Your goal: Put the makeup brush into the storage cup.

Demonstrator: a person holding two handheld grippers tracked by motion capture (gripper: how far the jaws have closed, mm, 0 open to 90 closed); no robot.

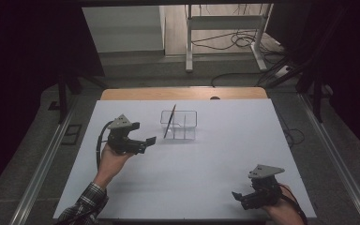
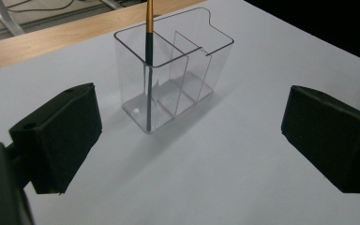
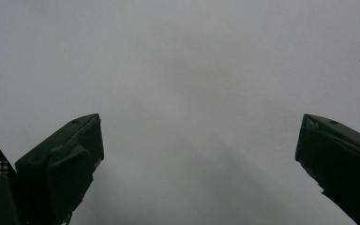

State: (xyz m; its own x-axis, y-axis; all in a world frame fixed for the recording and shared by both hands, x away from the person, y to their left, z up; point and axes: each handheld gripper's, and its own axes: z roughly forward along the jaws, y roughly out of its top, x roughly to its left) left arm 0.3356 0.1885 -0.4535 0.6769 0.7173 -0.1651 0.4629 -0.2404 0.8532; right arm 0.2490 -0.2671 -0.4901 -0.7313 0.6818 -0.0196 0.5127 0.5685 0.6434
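The slim black-and-gold brush point(image 2: 149, 70) is seen leaning in the end compartment of the clear plastic organiser point(image 2: 187, 70), straight ahead of the wide, empty left fingers point(image 2: 190, 140); right fingers point(image 3: 199, 164) likewise wide, well apart

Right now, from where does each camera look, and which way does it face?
High view: above the person's side, facing forward and down at the table; forearms, left claw, right claw.
Left gripper view: on the left claw, open, facing the clear organizer with its brush.
Right gripper view: on the right claw, open, facing bare table.
Shared: organizer, high and left.
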